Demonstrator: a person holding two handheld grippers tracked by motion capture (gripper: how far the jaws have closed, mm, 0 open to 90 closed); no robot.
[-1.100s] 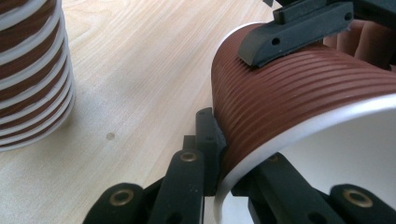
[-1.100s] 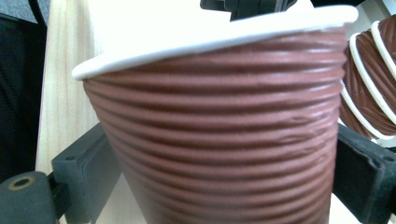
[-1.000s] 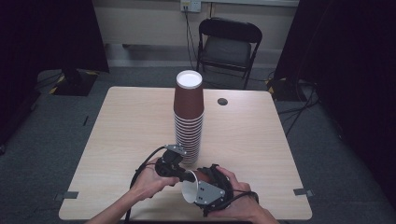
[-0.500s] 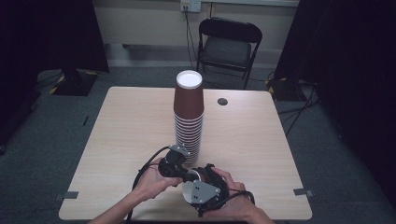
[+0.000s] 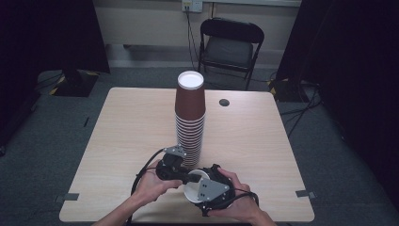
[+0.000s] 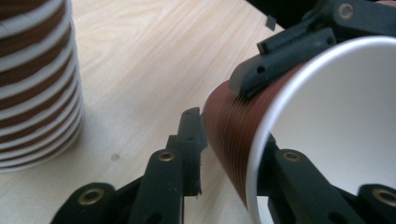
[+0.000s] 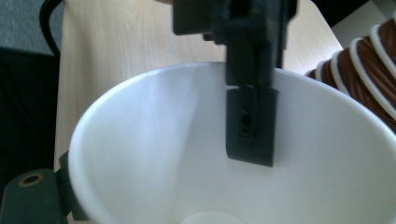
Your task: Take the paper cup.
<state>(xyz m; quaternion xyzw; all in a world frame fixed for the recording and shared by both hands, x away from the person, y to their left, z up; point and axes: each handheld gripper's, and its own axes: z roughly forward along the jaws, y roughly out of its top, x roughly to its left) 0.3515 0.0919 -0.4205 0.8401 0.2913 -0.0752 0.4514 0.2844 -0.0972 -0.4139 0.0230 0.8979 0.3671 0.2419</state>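
Paper cup (image 5: 194,188), brown outside and white inside, lies tipped between the two hand-held grippers at the near edge of the table (image 5: 117,141), just in front of the foot of the cup stack (image 5: 190,122). The left gripper (image 6: 233,154) straddles the cup's rim, one jaw inside the white interior and the other outside; its jaws have just been opening, and a gap shows between the outer jaw and the ribbed brown wall, so it no longer pinches the cup. The right gripper (image 5: 207,190) grasps the cup around its body, one black pad lying flat on the brown wall in the left gripper view; its jaws have just been closing with the cup between them. In the right gripper view the cup's mouth hides nearly all of that gripper's own jaws, only a corner of one showing at lower left, and the cup's bottom is cut off by the frame. The cup holds nothing but the left gripper's inner jaw. From the high view both hands and a grey plate cover most of the cup. One loose cup and one stack are in sight; the stack's cups are too many and too tightly nested to count. Beyond the stack, a small dark round spot (image 5: 224,102) sits on the table, and one folding chair (image 5: 229,47) stands behind the table's far edge.
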